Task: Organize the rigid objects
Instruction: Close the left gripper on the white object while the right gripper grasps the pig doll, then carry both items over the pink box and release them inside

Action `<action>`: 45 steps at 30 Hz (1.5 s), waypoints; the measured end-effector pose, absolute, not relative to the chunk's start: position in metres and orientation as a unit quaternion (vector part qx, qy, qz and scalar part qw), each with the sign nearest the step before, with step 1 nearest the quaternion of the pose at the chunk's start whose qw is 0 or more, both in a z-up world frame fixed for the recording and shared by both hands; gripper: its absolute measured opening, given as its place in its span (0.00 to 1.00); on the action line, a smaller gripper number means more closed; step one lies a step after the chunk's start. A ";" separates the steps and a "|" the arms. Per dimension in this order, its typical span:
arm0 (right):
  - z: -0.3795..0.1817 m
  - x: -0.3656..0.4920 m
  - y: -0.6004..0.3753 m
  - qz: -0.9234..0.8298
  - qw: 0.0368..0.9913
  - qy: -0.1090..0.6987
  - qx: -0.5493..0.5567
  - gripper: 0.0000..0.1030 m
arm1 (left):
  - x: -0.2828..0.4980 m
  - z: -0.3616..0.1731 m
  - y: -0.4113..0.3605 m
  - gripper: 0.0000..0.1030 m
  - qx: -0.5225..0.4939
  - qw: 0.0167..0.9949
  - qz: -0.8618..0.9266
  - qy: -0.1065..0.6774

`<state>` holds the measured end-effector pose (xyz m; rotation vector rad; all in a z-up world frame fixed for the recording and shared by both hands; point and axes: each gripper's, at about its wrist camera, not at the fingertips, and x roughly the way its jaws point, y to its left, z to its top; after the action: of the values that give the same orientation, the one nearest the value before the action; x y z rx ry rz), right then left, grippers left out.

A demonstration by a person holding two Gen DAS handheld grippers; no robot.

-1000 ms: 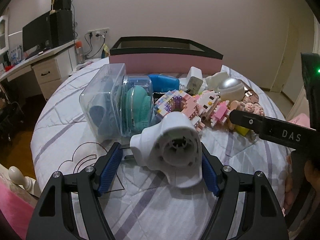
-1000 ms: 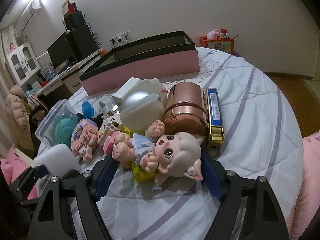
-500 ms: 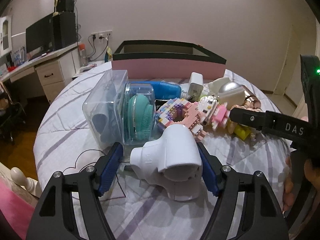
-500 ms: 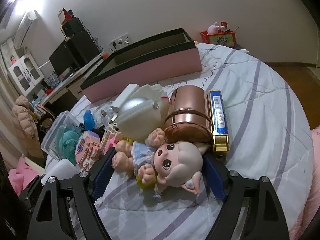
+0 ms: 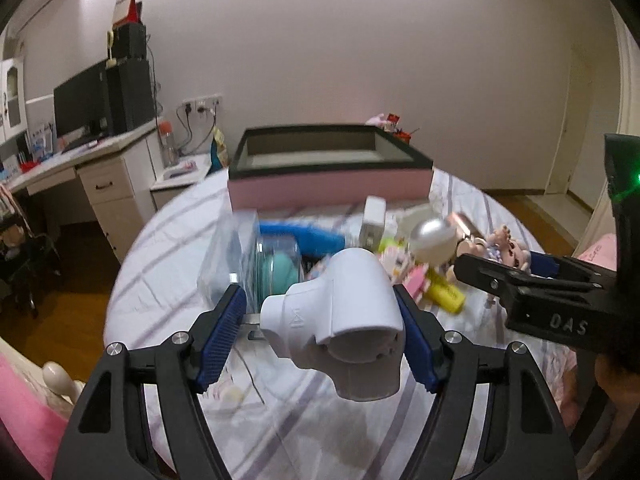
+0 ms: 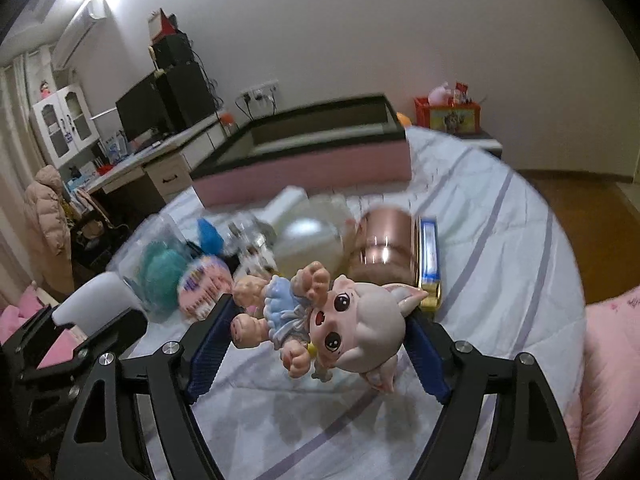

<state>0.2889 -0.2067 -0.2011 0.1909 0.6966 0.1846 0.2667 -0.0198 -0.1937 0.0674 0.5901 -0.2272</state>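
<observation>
Both loads have risen off the bed [image 5: 280, 432] — our left gripper [image 5: 320, 330] clamps the white fitting [image 5: 340, 320], our right gripper [image 6: 316, 346] clamps the doll [image 6: 340, 320].

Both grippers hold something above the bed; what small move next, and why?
Probably carry both forward to the pink open-topped box: the left gripper clamps the white plastic fitting, the right gripper the grey-haired doll, both clear of the bedspread.

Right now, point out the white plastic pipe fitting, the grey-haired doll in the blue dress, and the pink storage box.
white plastic pipe fitting [image 5: 352, 304], left wrist view, upper body.
grey-haired doll in the blue dress [image 6: 360, 320], right wrist view, head.
pink storage box [image 5: 328, 194], left wrist view, front wall.
</observation>
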 end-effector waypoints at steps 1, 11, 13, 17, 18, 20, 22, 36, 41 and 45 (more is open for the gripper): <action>-0.197 0.289 -0.207 0.090 0.933 0.336 0.090 0.78 | 0.269 -0.190 -0.021 0.72 0.034 0.950 -0.114 0.288; -0.137 0.327 -0.206 0.110 0.947 0.297 0.056 0.78 | 0.327 -0.132 -0.034 0.72 0.062 0.958 -0.118 0.255; -0.131 0.345 -0.206 0.115 0.947 0.295 0.055 0.78 | 0.349 -0.125 -0.034 0.72 0.063 0.957 -0.119 0.257; -0.124 0.396 -0.204 0.121 0.942 0.309 0.055 0.78 | 0.410 -0.120 -0.031 0.72 0.057 0.951 -0.114 0.283; -0.124 0.407 -0.203 0.119 0.941 0.312 0.053 0.78 | 0.425 -0.120 -0.030 0.72 0.058 0.948 -0.113 0.293; -0.123 0.436 -0.200 0.119 0.936 0.327 0.049 0.78 | 0.456 -0.123 -0.031 0.72 0.061 0.941 -0.109 0.314; -0.128 0.462 -0.197 0.124 0.929 0.345 0.047 0.78 | 0.482 -0.127 -0.034 0.72 0.081 0.936 -0.095 0.328; -0.201 0.568 -0.189 0.112 0.877 0.462 0.061 0.79 | 0.576 -0.196 -0.034 0.72 0.111 0.887 -0.065 0.444; -0.199 0.569 -0.197 0.107 0.881 0.454 0.077 0.79 | 0.569 -0.186 -0.033 0.80 0.115 0.896 -0.054 0.426; -0.176 0.555 -0.199 0.105 0.897 0.423 0.075 0.87 | 0.552 -0.161 -0.021 0.86 0.099 0.910 -0.059 0.398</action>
<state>0.5552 -0.1988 -0.1765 0.1555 0.8761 0.2174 0.5516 -0.0209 -0.1608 0.2043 0.8200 -0.1214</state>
